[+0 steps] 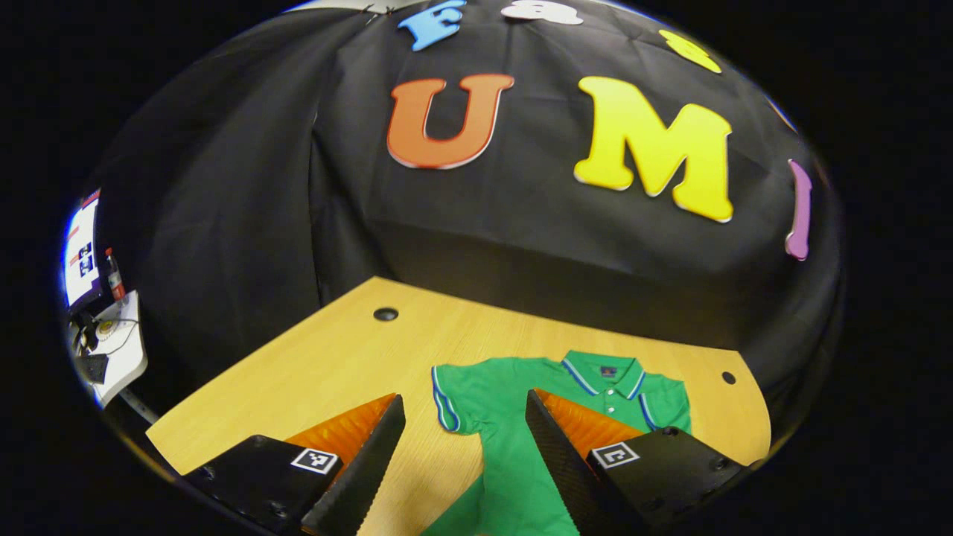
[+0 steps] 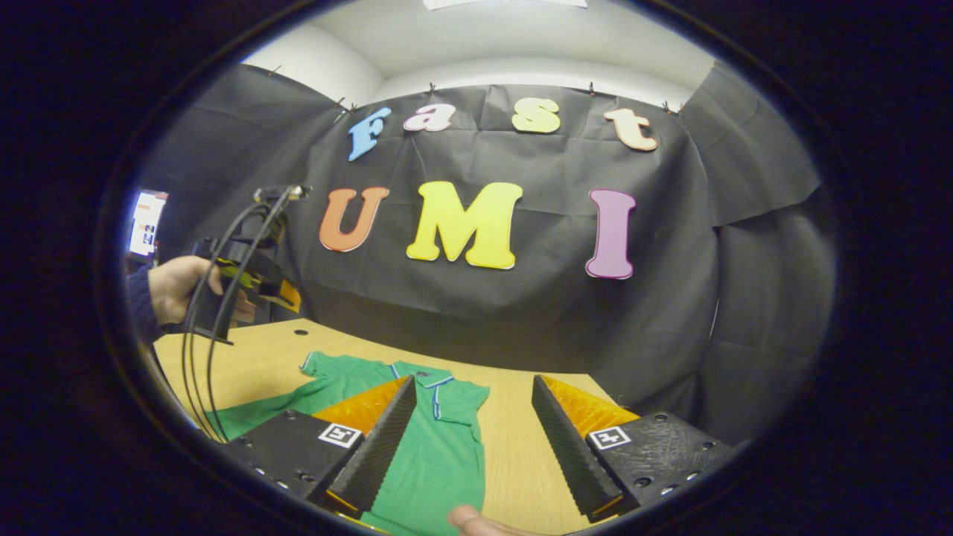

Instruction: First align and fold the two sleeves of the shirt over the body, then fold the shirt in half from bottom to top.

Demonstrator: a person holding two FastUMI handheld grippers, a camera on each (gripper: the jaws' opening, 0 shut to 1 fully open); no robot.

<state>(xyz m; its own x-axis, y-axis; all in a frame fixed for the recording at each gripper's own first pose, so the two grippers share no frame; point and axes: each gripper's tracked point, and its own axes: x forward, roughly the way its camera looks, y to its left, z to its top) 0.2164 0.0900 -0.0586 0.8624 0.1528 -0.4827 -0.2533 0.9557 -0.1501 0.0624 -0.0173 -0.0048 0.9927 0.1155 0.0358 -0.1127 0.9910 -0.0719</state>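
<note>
The green shirt (image 1: 514, 417) lies flat on the wooden table (image 1: 327, 365), collar toward the black wall, both short sleeves spread out to the sides, nothing folded yet. The left gripper (image 1: 465, 447) hangs above the shirt's left sleeve with its fingers spread and holding nothing. The right gripper (image 2: 470, 439) hangs over the shirt's other edge, fingers likewise spread and empty. In the right gripper view a hand (image 2: 179, 286) holds the left gripper above the table's far side.
</note>
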